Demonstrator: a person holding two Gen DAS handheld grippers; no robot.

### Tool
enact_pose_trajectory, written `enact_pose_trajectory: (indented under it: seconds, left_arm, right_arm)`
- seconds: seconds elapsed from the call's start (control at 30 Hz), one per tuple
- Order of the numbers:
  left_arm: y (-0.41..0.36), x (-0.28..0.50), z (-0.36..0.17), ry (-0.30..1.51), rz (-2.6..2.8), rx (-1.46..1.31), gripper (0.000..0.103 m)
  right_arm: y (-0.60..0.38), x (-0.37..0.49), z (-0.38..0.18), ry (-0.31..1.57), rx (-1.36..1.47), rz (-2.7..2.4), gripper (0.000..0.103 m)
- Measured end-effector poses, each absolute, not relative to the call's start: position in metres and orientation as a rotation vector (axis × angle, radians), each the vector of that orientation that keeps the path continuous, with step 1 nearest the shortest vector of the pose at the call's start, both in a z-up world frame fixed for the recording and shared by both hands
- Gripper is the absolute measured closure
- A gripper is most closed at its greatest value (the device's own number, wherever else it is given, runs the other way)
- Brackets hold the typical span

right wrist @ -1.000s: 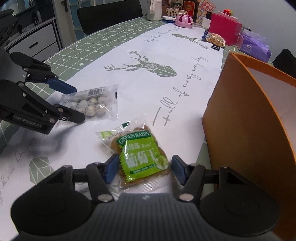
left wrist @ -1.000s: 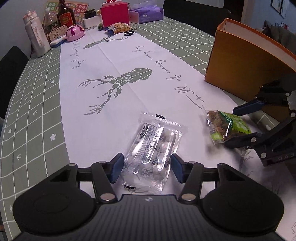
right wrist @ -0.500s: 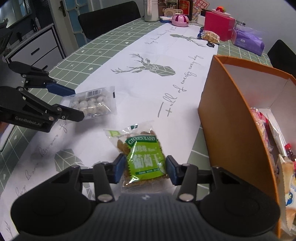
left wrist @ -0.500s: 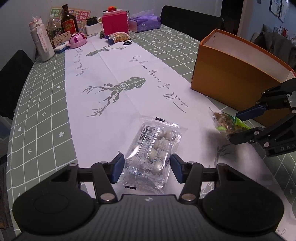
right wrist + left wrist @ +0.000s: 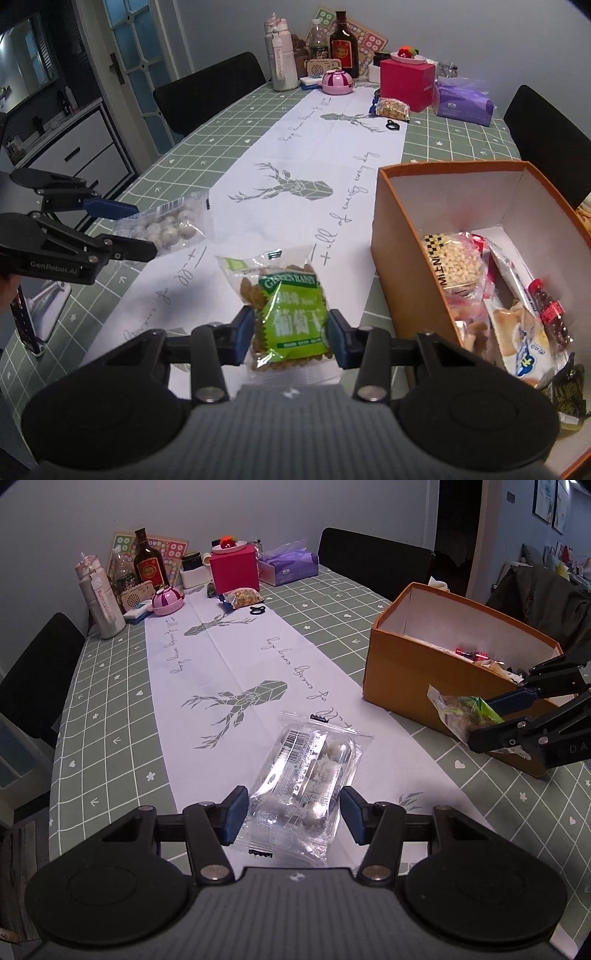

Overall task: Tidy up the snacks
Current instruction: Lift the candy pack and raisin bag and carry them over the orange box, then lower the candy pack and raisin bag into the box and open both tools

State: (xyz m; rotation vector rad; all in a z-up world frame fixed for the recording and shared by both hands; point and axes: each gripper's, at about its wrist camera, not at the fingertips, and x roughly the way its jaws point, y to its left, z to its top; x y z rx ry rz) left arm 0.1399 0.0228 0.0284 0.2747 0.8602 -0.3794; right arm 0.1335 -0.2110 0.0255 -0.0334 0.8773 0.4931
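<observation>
The right tool [image 5: 290, 334] pinches a green raisin packet [image 5: 286, 314] between its blue pads, the bag bulging between them at lower centre of the right wrist view and raised off the white runner [image 5: 317, 177]. In the left wrist view that same tool [image 5: 491, 720] sits at the right edge, its packet [image 5: 463, 714] held in front of the near wall of the orange box [image 5: 402, 672].

The left tool [image 5: 291, 814] holds a clear pack of pale round sweets [image 5: 310, 771]. Its pads press on the pack's sides at lower centre, the jaws moderately spread around the wide pack. From the right wrist view, this tool [image 5: 136, 230] shows at the left edge with the pack [image 5: 168, 227] gripped above the table [image 5: 207, 147].

Only the right wrist view looks down into the box [image 5: 402, 236], showing snack bags and a small red bottle [image 5: 550, 312] inside, at the right of the frame. The left wrist view shows just its white inner walls and a few tops.
</observation>
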Motion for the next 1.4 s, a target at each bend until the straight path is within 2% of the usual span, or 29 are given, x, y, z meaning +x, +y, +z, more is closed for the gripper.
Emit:
enact_pose_trajectory:
  seconds: [0.47, 1.0, 1.17, 1.23, 1.4]
  left_arm:
    - [-0.047, 0.141, 0.066, 0.795, -0.452, 0.327, 0.04]
    - [-0.147, 0.174, 0.085, 0.744, -0.57, 0.404, 0.041]
    - [-0.173, 0.182, 0.078, 0.742, -0.604, 0.417, 0.041]
    - [-0.18, 0.185, 0.073, 0.746, -0.615, 0.42, 0.041]
    - [-0.192, 0.19, 0.06, 0.763, -0.624, 0.433, 0.041]
  right_arm:
    - [-0.249, 0.122, 0.063, 0.803, -0.018, 0.437, 0.068]
    - [-0.34, 0.148, 0.086, 0.783, 0.003, 0.303, 0.073]
    - [-0.361, 0.159, 0.08, 0.804, 0.005, 0.265, 0.083]
    - [-0.366, 0.162, 0.075, 0.81, 0.007, 0.26, 0.091]
    - [-0.373, 0.17, 0.066, 0.822, 0.02, 0.255, 0.093]
